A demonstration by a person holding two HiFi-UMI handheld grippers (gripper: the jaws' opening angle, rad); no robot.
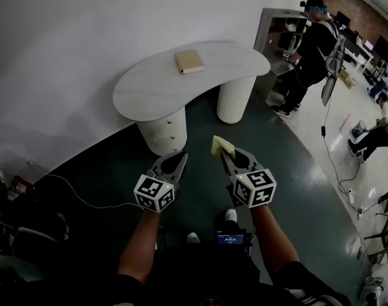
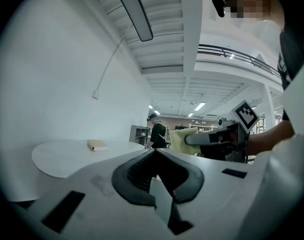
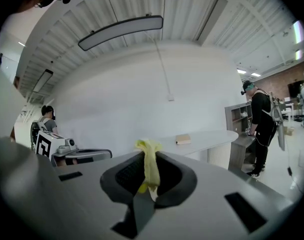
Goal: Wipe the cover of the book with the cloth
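A tan book (image 1: 189,61) lies flat on the white curved table (image 1: 149,88), well ahead of both grippers. The left gripper view shows the book (image 2: 97,145) small on the table's top, and the right gripper view shows the book (image 3: 182,139) far off too. My right gripper (image 1: 224,152) is shut on a pale yellow cloth (image 1: 222,146), which sticks up between its jaws as a folded strip of cloth (image 3: 148,165). My left gripper (image 1: 179,159) is shut with nothing in it, held beside the right one above the dark floor.
A white wall stands behind the table. A person in black (image 1: 309,56) stands by a grey shelf unit (image 1: 277,40) at the right. Another person (image 1: 379,132) sits further right. Cables and chairs (image 1: 22,228) crowd the floor at the left.
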